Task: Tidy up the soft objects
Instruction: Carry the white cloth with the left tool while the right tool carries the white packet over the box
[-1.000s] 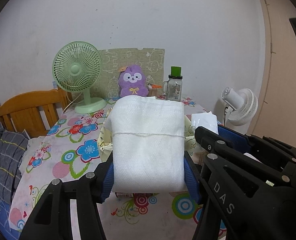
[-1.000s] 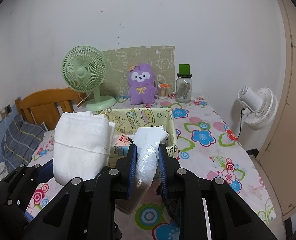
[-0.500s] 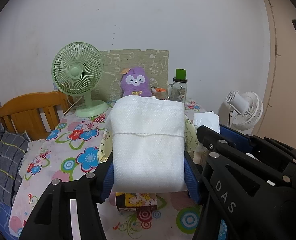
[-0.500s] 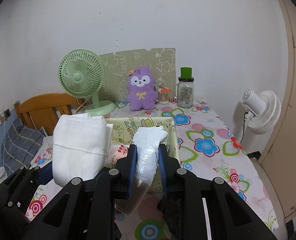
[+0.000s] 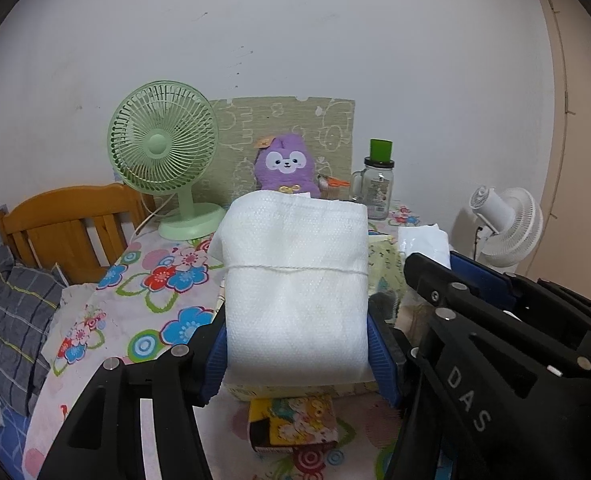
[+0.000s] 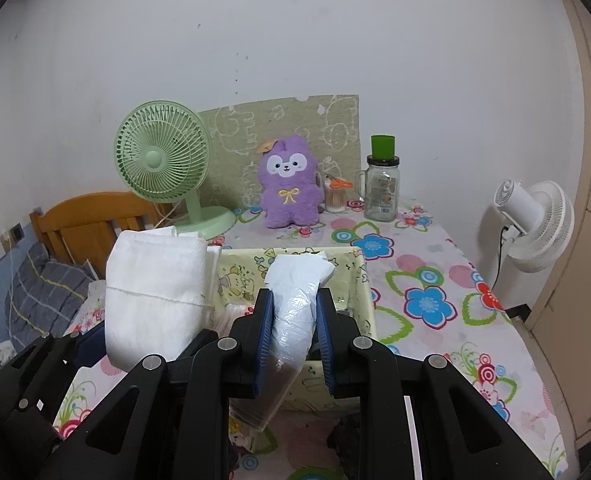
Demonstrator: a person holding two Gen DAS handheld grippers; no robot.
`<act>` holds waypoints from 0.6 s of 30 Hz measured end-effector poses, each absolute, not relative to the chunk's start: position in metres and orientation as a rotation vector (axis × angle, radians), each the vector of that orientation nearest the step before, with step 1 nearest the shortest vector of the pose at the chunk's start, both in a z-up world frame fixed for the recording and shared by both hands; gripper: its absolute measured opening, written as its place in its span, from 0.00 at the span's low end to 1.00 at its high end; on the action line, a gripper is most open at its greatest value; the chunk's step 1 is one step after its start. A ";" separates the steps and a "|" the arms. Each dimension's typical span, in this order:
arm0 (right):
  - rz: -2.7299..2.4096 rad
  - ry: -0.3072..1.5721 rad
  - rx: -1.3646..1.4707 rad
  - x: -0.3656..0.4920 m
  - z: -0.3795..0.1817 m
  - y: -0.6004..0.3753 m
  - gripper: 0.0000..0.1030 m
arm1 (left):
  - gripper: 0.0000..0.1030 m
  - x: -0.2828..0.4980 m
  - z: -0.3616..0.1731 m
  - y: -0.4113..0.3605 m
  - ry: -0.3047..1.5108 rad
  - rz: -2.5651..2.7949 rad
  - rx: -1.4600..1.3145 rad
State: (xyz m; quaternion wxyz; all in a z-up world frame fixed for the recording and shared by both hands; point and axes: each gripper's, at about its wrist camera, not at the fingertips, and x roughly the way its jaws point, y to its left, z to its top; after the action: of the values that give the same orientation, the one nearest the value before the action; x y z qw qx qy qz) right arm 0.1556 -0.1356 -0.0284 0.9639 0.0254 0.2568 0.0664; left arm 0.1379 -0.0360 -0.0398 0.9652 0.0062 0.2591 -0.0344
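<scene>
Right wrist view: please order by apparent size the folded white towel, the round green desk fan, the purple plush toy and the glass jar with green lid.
1. Folded white towel, though its nearness to the camera enlarges it.
2. Round green desk fan.
3. Purple plush toy.
4. Glass jar with green lid.

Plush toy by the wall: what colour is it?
Purple plush toy, white face, yellow bow; clearest in the right wrist view.

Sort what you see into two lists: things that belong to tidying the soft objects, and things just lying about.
Belonging to the job:
- folded white towel
- white plastic-wrapped soft pack
- yellow cartoon-print fabric box

Lying about:
- green desk fan
- purple plush toy
- glass jar with green lid
- white fan
</scene>
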 end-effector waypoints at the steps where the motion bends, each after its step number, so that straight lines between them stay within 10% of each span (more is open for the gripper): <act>1: 0.136 0.520 0.052 0.157 -0.029 -0.135 0.24 | 0.60 0.140 -0.040 -0.035 0.525 -0.068 0.013; 18: 0.166 0.511 0.061 0.186 -0.029 -0.128 0.24 | 0.61 0.174 -0.042 -0.029 0.535 -0.039 0.024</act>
State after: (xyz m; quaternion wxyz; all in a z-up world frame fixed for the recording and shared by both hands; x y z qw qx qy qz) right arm 0.1865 -0.1282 -0.0286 0.9637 0.0301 0.2523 0.0821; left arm 0.1744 -0.0292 -0.0416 0.9641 0.0119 0.2644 -0.0195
